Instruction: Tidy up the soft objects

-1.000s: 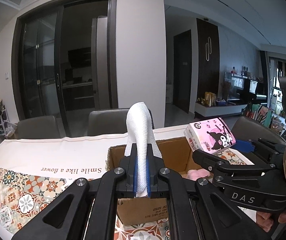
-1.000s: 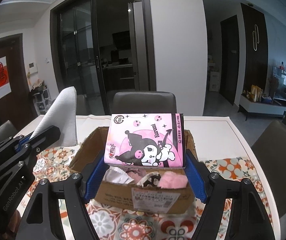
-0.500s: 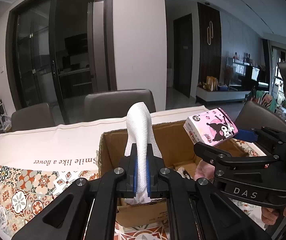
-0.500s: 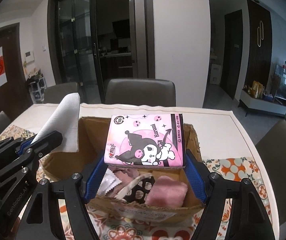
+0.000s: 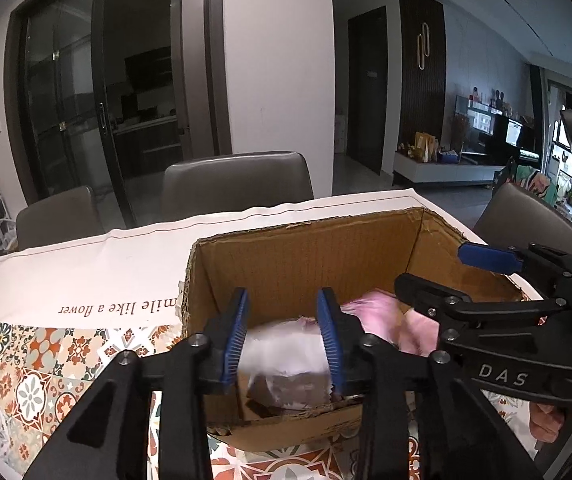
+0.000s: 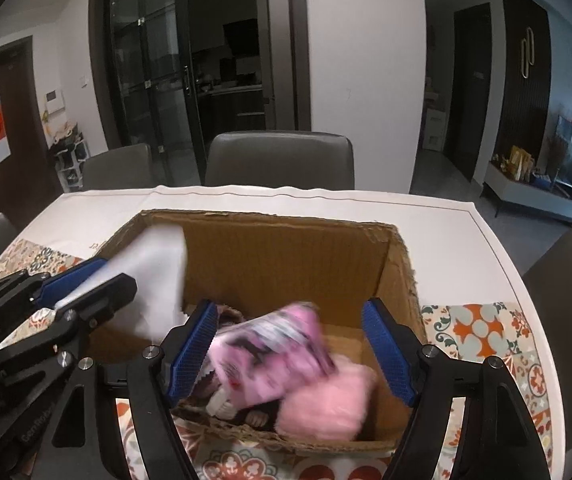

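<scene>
- Left wrist view: the left gripper (image 5: 282, 332) hangs over the cardboard box (image 5: 305, 248) on the table (image 5: 86, 272); its fingers are opening, with the blurred white cloth (image 5: 282, 350) between them, inside the box.
- Right wrist view: the right gripper (image 6: 293, 346) has its fingers spread wide, apart from the blurred pink tissue pack (image 6: 270, 354), which tilts over the box's pink soft things (image 6: 325, 404).

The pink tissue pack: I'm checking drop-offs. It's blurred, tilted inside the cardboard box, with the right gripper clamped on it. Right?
Not clamped. The right wrist view shows the right gripper open, pads clear of the pink tissue pack, which is blurred and tilted inside the cardboard box.
</scene>
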